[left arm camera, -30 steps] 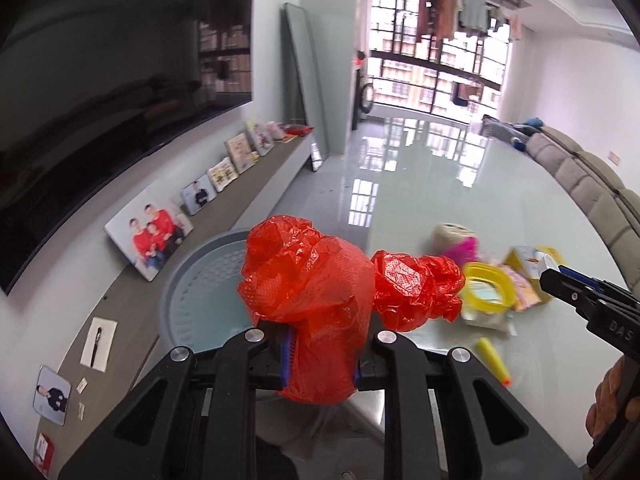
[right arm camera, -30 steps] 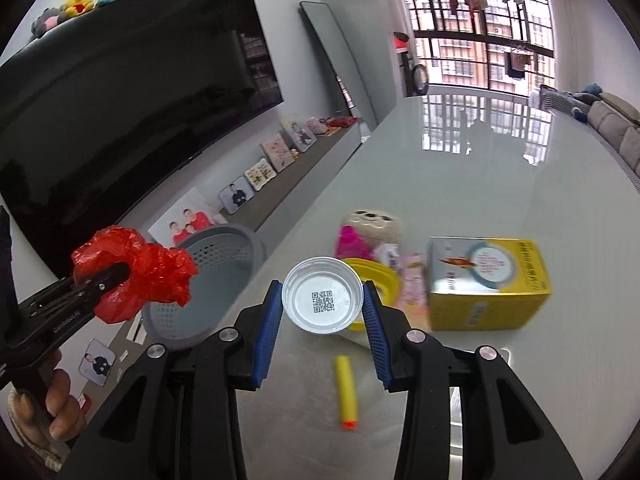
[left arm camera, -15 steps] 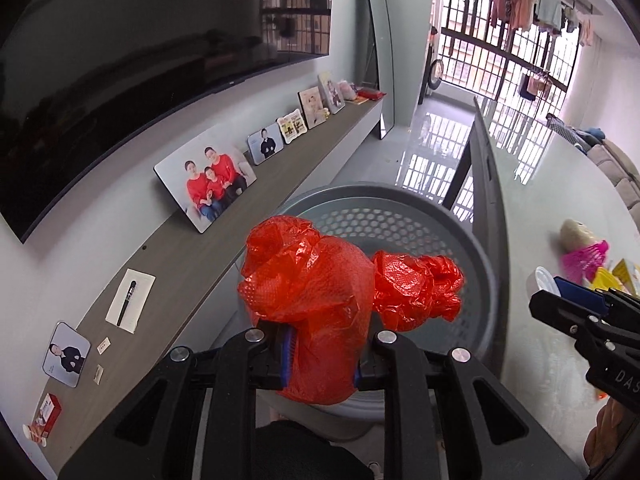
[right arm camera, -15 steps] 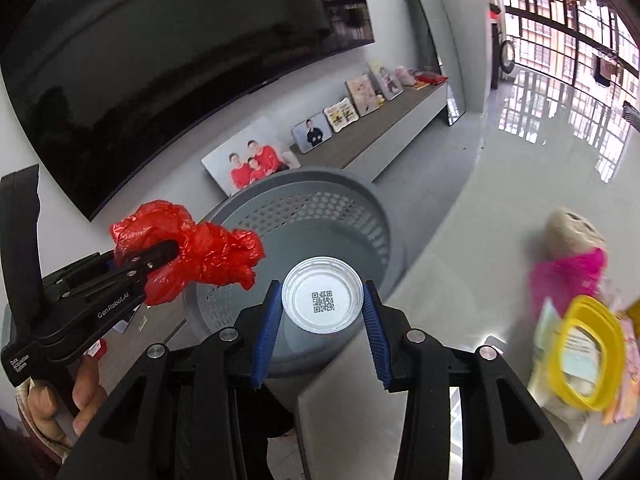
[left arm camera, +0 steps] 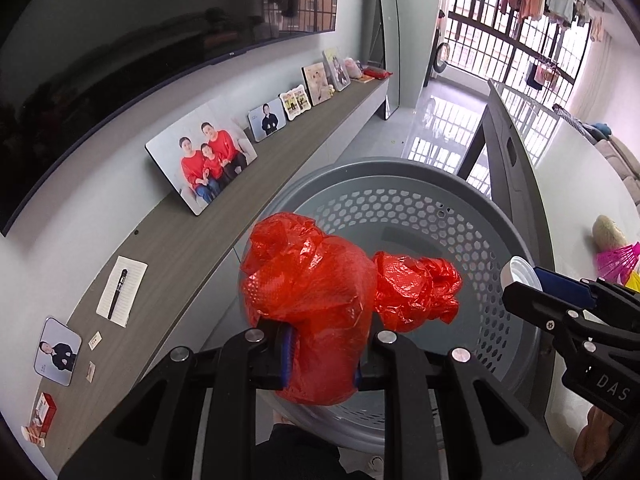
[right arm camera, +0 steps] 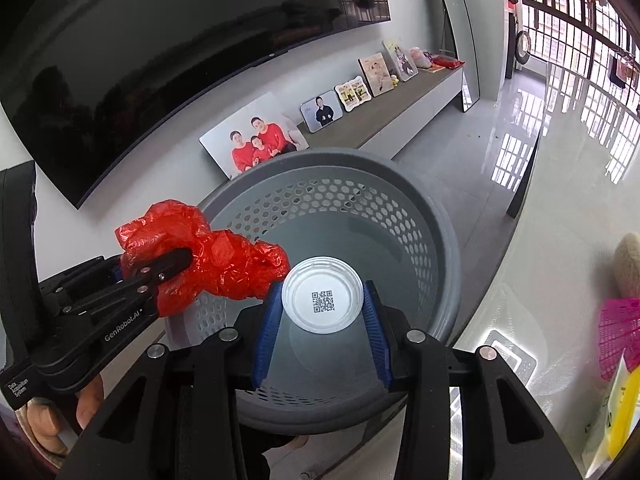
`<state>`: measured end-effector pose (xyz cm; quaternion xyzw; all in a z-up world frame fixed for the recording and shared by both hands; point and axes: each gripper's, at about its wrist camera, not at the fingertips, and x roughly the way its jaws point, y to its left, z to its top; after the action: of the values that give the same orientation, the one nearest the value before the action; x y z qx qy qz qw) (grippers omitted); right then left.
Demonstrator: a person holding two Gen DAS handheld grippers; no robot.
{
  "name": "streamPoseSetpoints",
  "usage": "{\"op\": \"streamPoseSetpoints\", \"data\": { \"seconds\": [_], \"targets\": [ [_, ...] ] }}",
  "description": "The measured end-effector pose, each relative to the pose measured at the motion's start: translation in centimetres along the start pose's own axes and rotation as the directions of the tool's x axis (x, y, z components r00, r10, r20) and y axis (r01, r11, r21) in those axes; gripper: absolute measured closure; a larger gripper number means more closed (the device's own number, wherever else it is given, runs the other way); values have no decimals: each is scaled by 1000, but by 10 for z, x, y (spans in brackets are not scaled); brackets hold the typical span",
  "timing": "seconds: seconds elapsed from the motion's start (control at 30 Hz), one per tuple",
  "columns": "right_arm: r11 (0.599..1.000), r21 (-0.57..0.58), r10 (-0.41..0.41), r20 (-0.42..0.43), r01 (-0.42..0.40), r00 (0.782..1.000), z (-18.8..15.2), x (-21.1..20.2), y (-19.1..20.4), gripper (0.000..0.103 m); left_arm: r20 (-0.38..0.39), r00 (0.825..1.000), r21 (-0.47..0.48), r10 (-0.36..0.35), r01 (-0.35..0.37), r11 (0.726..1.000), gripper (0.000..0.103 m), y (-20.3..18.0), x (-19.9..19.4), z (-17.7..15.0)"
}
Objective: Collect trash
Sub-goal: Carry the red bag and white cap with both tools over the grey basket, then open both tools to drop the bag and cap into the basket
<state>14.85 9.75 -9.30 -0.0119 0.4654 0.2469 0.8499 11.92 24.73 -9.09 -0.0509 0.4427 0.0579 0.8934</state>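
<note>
The left tongs (left arm camera: 322, 354) are clamped on a crumpled red plastic bag (left arm camera: 316, 300), whose bulk bulges up between the blue pads while a twisted tail of it sticks out to the right. In the right wrist view the same left tongs (right arm camera: 176, 258) reach in from the left edge, a bare hand (right arm camera: 60, 412) below them, with the bag (right arm camera: 224, 258) hanging over the near-left rim of the basket. The right tongs (right arm camera: 322, 312) pinch a small round clear plastic lid (right arm camera: 323, 300) with a QR code on it, one ribbed blue pad pressing on each side. Seen from the left wrist, the right tongs (left arm camera: 532, 284) enter from the right with the lid (left arm camera: 518, 274) at their tip.

Both pieces of trash hang directly above a grey round laundry basket (right arm camera: 436, 240) with honeycomb holes in its wall; its inside looks bare. The basket (left arm camera: 516, 236) stands on the floor just beside the pale glossy table (right arm camera: 552, 264), on which a pink mesh item (right arm camera: 622, 320) and a beige object (right arm camera: 628, 264) lie at the right edge.

Behind the basket runs a low wooden shelf (left arm camera: 168, 248) with a family photo (left arm camera: 202, 156), smaller framed pictures, a notepad with a pen (left arm camera: 121, 290) and a red box (left arm camera: 43, 420). Above it hangs a dark television (left arm camera: 140, 40). Farther off are barred windows (left arm camera: 508, 28) with laundry.
</note>
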Motion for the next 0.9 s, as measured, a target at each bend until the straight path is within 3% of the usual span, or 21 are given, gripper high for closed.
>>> {"op": "streamPoseSetpoints", "data": {
  "seconds": [0.47, 0.57, 0.63, 0.67, 0.9],
  "targets": [
    [1000, 24, -9, -3, 9, 1000, -5, 6, -8, 64, -35, 999, -10, -21, 21, 1000, 76, 0, 14, -3],
    [1000, 19, -17, 2, 17, 1000, -5, 6, -9, 55, -42, 999, -8, -10, 10, 1000, 67, 0, 15, -3],
    [1000, 20, -17, 15, 16, 1000, -5, 4, -9, 52, -43, 999, -15, -3, 2, 1000, 48, 2, 15, -3],
    [1000, 20, -18, 18, 18, 1000, -5, 4, -9, 52, -39, 999, -20, -3, 2, 1000, 45, 3, 15, -3],
    [1000, 22, -18, 18, 18, 1000, -6, 5, -10, 52, -39, 999, -20, -1, 0, 1000, 40, 4, 13, -4]
  ]
}}
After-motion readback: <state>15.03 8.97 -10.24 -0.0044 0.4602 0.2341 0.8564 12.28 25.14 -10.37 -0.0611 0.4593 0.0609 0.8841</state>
